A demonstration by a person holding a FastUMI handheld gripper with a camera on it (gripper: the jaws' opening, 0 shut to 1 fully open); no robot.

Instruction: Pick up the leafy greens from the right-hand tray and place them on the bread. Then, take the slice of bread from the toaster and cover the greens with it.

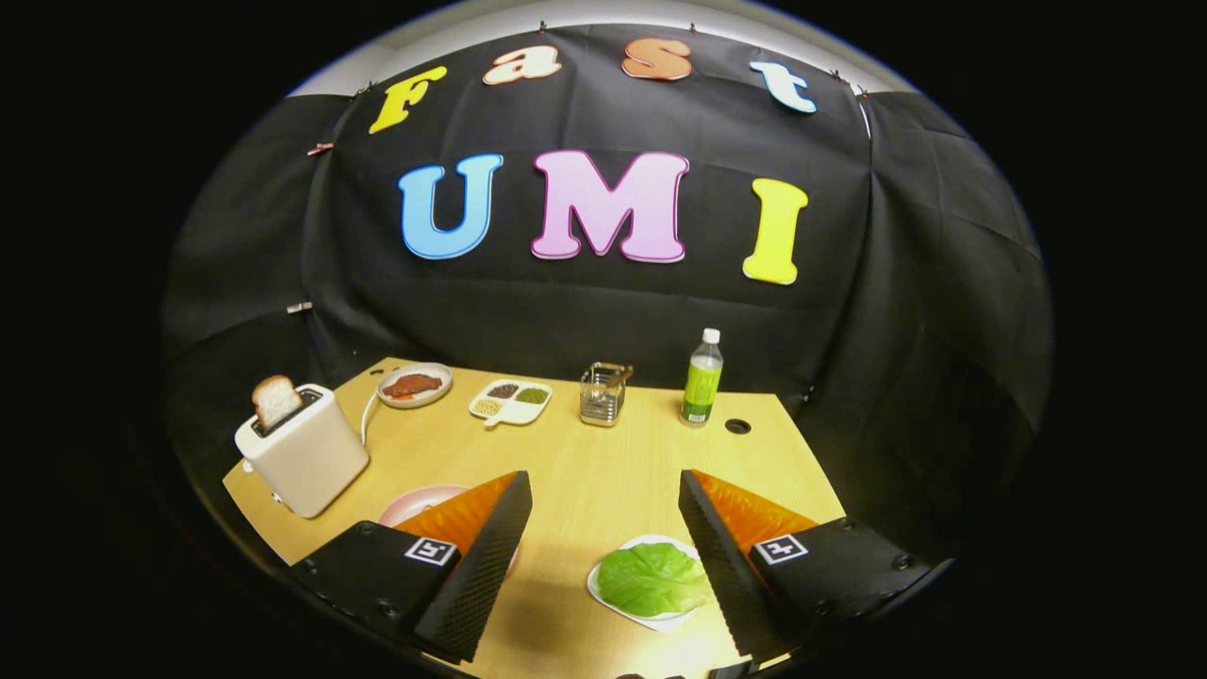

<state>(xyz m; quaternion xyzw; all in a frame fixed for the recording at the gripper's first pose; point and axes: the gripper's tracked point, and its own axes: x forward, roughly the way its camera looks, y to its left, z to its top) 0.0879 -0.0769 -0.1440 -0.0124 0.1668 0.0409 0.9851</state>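
Between the spread fingers, toward five o'clock: leafy greens (653,579) on a white tray (603,596)
Gripper (603,490) wide open, holding nothing; greens touch the right finger's inner edge; toaster (304,451) with bread slice (275,400) at ten o'clock; pink plate (415,503) behind the left finger.

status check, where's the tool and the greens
Tool open, holding nothing. Leafy greens on white tray between the fingers, by the right one. Bread slice upright in toaster. Nothing in the way.
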